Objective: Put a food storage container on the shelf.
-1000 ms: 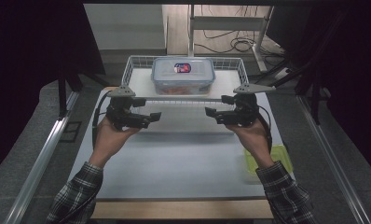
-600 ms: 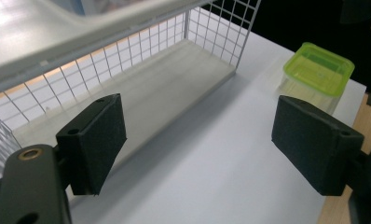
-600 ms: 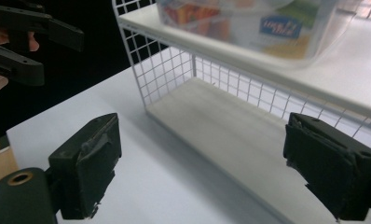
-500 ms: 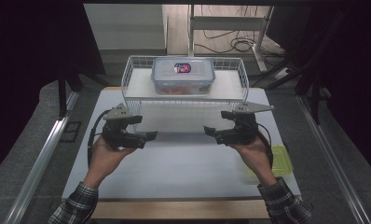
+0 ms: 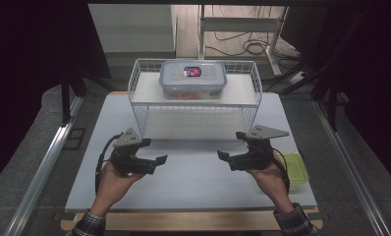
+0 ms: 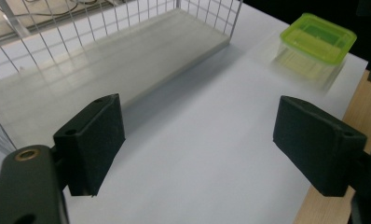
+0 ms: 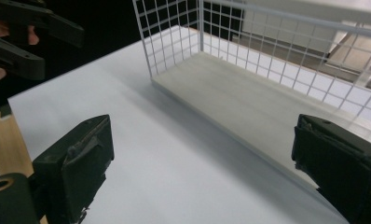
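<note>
Now both grippers pulled back from wire rack; left gripper and right gripper jaws apart, empty. Lidded box sits atop rack, likely placed.

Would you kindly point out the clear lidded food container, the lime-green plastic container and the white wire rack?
Clear lidded food container (image 5: 193,77), high view, centre of its lid.
Lime-green plastic container (image 6: 319,37), left gripper view, middle of its top.
White wire rack (image 5: 193,103), high view, front top rim.
</note>
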`<state>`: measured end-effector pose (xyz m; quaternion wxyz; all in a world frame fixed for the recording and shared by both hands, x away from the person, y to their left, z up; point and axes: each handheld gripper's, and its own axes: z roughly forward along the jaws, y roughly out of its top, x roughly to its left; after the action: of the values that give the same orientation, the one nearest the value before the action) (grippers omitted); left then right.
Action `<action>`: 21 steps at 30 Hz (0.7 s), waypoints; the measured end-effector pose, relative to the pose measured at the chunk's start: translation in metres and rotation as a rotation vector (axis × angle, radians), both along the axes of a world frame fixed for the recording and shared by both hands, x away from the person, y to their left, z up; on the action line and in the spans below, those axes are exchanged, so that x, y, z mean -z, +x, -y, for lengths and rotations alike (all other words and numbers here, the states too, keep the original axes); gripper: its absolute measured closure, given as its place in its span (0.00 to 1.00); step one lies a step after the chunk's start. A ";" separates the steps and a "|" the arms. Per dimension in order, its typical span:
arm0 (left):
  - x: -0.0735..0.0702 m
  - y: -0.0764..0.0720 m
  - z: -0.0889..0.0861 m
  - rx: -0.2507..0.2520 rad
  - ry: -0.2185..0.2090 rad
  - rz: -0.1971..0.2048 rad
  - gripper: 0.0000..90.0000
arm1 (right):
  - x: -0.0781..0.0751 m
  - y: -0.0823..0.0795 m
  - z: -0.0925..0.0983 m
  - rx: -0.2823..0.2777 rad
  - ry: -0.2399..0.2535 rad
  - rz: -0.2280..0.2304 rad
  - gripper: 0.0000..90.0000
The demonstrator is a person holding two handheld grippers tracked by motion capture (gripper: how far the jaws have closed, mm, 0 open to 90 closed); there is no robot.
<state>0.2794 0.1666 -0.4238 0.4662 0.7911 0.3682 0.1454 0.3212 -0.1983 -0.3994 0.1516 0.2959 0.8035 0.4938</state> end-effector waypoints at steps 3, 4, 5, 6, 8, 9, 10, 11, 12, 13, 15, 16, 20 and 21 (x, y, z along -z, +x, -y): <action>0.008 -0.003 0.001 -0.001 -0.001 -0.005 0.18 | 0.004 -0.003 0.002 0.007 -0.015 0.008 0.05; 0.010 -0.004 0.001 -0.003 0.009 -0.003 0.18 | 0.005 -0.004 0.002 0.006 -0.012 0.005 0.05; 0.012 -0.005 0.002 -0.011 0.011 0.007 0.18 | 0.006 -0.005 0.003 0.003 -0.011 0.004 0.05; 0.013 -0.005 0.002 -0.010 0.007 0.006 0.18 | 0.008 -0.007 0.003 0.005 -0.012 0.006 0.05; 0.018 -0.006 0.003 0.001 0.006 -0.001 0.19 | 0.012 -0.010 0.003 0.004 -0.014 0.005 0.05; 0.022 -0.007 0.003 0.005 0.008 -0.007 0.19 | 0.014 -0.012 0.003 0.000 -0.010 0.004 0.05; 0.025 -0.007 0.004 0.010 0.010 -0.016 0.19 | 0.016 -0.013 0.003 0.003 -0.004 0.008 0.05; 0.029 -0.008 0.005 0.008 0.010 -0.024 0.18 | 0.020 -0.015 0.003 0.002 0.002 0.008 0.05; 0.032 -0.009 0.005 0.007 0.011 -0.030 0.18 | 0.023 -0.015 0.003 -0.003 0.006 0.005 0.05; 0.035 -0.010 0.006 0.009 0.010 -0.035 0.18 | 0.027 -0.016 0.002 -0.006 0.006 0.004 0.05; 0.040 -0.012 0.007 0.008 0.014 -0.037 0.17 | 0.034 -0.016 0.001 -0.004 -0.004 0.006 0.05; 0.042 -0.014 0.008 0.002 0.019 -0.036 0.16 | 0.036 -0.016 0.000 -0.004 -0.011 0.005 0.05; 0.049 -0.021 0.010 0.011 0.012 -0.034 0.12 | 0.045 -0.019 -0.003 -0.015 -0.023 -0.010 0.03; 0.050 -0.022 0.009 0.013 0.009 -0.032 0.11 | 0.048 -0.021 -0.004 -0.018 -0.035 -0.014 0.03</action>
<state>0.2569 0.1572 -0.4735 0.4577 0.7979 0.3698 0.1312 0.3006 -0.1945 -0.4472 0.1465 0.2894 0.8158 0.4788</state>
